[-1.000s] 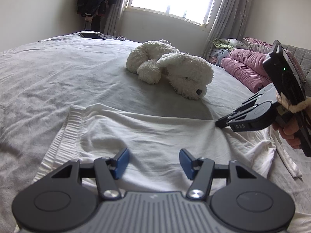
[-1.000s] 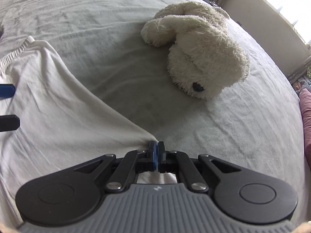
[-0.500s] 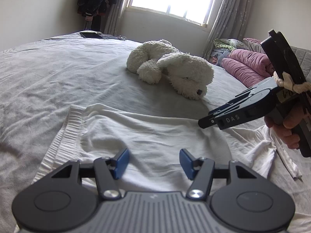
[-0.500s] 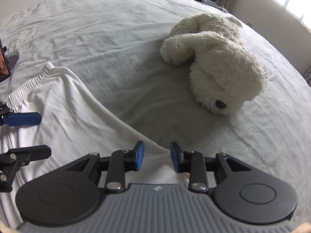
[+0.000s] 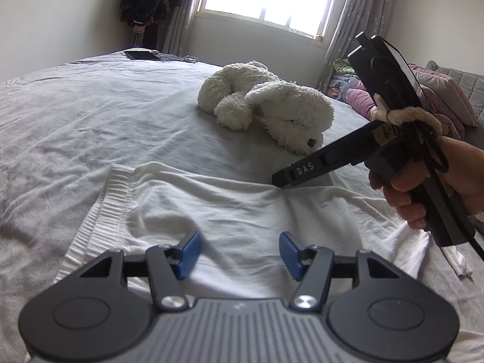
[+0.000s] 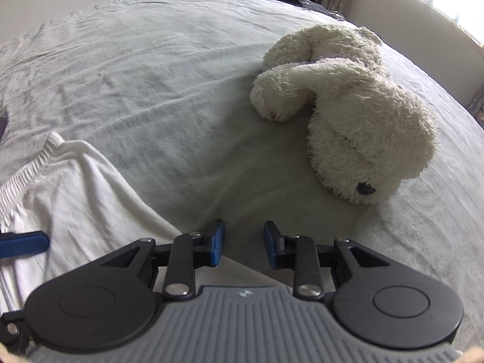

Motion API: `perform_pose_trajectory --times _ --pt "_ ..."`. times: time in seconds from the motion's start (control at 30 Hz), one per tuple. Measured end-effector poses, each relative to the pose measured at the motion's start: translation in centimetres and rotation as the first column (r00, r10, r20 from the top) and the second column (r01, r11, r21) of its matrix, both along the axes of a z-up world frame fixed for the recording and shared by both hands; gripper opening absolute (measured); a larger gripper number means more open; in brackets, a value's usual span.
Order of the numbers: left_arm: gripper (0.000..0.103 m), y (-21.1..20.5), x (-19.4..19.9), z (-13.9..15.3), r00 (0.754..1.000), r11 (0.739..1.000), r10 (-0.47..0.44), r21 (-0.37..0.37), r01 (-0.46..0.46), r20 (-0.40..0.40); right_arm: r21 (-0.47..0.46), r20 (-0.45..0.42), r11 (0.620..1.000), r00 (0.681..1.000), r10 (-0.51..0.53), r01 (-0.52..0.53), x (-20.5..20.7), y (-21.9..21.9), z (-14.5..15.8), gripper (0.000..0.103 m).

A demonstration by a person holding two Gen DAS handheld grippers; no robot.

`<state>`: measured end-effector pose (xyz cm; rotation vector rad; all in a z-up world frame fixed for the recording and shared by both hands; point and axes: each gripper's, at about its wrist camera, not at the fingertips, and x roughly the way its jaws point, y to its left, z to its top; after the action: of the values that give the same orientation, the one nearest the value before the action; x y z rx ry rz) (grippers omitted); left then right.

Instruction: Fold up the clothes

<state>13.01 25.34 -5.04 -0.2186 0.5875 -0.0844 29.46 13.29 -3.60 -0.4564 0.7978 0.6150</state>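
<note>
A white garment (image 5: pixel 242 220) with a ribbed waistband lies flat on the grey bed (image 5: pixel 90 115). My left gripper (image 5: pixel 237 249) hovers open just above its near part, with nothing between the blue pads. My right gripper (image 6: pixel 243 242) is open over the garment's far edge (image 6: pixel 75 187), its pads apart with only bedsheet showing between them. In the left wrist view the right gripper (image 5: pixel 281 180) points down at that edge, held by a hand (image 5: pixel 453 166). One blue finger (image 6: pixel 24 243) of the left gripper shows at the left of the right wrist view.
A white plush dog (image 5: pixel 272 112) lies on the bed just beyond the garment, close to the right gripper. A dark tablet (image 5: pixel 140 55) sits at the bed's far edge. Pink pillows (image 5: pixel 438 90) are piled at the right. A crumpled white piece (image 5: pixel 459 260) lies at the garment's right.
The right gripper let go of the garment's far edge, opened and drew up and back while rolling. The garment edge dropped flat. The left gripper stayed where it was.
</note>
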Motion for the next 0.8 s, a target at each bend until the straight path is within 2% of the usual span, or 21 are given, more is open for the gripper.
perform_pose_trajectory --times 0.27,0.53,0.8 --pt "0.059 -0.5 -0.4 0.7 1.0 1.0 -0.009 -0.024 0.009 0.002 0.046 -0.027 0.988 0.989 -0.144 0.145 -0.9 -7.2 2.3 0.031" --pt "0.059 -3.2 -1.0 2.6 0.998 0.997 -0.049 -0.066 0.05 0.027 0.059 -0.058 0.949 0.95 -0.306 0.309 -3.3 -17.5 3.3 0.031" --pt "0.059 -8.0 -1.9 3.4 0.989 0.989 -0.144 -0.009 0.144 0.023 0.065 -0.121 0.91 0.908 -0.401 0.41 -7.0 -25.5 1.8 0.031"
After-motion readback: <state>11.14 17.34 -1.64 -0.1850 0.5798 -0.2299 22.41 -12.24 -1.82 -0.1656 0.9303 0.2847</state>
